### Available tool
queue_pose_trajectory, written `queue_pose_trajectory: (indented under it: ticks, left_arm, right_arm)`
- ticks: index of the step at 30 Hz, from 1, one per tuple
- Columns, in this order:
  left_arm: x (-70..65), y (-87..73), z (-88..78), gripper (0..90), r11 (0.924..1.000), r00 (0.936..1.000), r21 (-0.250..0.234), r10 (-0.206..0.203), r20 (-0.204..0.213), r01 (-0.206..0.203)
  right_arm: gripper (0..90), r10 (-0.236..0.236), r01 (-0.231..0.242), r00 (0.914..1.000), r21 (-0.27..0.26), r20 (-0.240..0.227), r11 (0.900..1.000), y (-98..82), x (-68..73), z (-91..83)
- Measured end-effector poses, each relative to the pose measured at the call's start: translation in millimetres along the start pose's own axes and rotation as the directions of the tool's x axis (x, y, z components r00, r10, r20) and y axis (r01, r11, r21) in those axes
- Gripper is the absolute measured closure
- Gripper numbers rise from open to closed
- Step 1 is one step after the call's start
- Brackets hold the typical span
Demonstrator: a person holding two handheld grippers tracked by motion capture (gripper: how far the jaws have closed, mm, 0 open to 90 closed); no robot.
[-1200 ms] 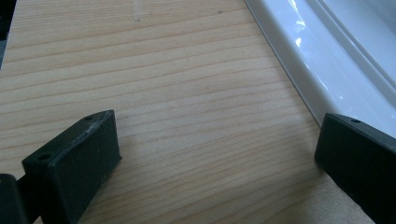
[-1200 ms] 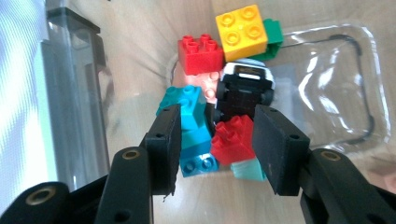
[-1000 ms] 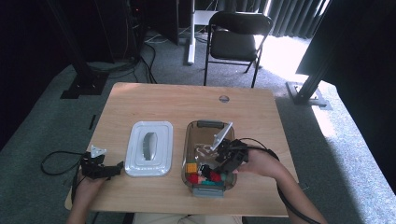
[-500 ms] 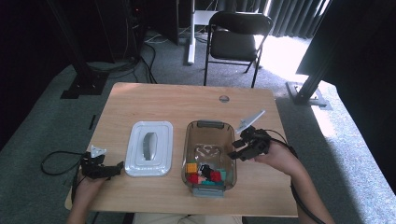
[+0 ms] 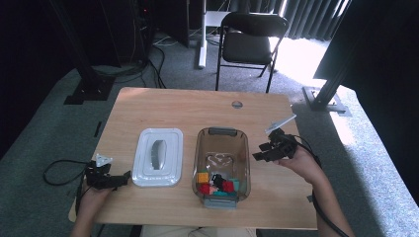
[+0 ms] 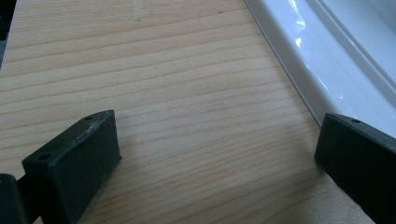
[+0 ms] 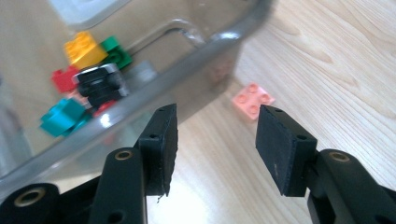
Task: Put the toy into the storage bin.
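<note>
Pink plastic, the small brick [image 7: 252, 101] beside the clear bin [image 7: 187, 88] looks light, rigid and slick; I'd pinch its 2 flat sides. The right gripper [image 7: 215, 140] has just been opening, its jaws part-way apart with nothing between them, and the left gripper [image 6: 215, 154] gapes wide over bare table [image 6: 187, 93].

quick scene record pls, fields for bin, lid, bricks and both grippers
bin: clear plastic bin on the wooden table, open, no lid on it
lid: white lid flat on the table, left of the bin
bricks in bin: yellow, red, green, teal and a black piece, bunched at the near end
brick outside: pink brick on the table beside the bin wall
left gripper: jaws wide apart, nothing between them, next to the lid's edge
right gripper: right of the bin, jaws just been opening, nothing between them, pink brick ahead
</note>
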State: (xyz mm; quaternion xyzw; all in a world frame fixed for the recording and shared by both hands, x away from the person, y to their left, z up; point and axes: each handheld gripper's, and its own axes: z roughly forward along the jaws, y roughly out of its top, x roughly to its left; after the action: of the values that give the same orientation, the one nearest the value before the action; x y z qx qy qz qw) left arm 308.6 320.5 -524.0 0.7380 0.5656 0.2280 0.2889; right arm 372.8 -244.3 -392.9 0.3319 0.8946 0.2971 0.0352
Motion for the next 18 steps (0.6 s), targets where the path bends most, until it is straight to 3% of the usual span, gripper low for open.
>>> queue_pose_trajectory:
  ticks: [3,8,18]
  left_arm:
    - [0.0,0.0,0.0,0.5,1.0000,1.0000,0.000,0.000,0.000,0.000]
    - [0.0,0.0,0.0,0.5,1.0000,1.0000,0.000,0.000,0.000,0.000]
    - [0.0,0.0,0.0,0.5,1.0000,1.0000,-0.001,0.000,0.000,0.000]
  right_arm:
    - [48.0,0.056,-0.056,0.9984,-0.001,0.008,0.998,-5.5,-12.9,10.9]
    - [47.6,0.178,-0.178,0.9838,0.004,0.024,0.984,-10.0,-33.1,35.0]
    - [46.5,0.260,-0.264,0.9613,0.032,0.092,0.964,-7.1,-45.1,79.6]
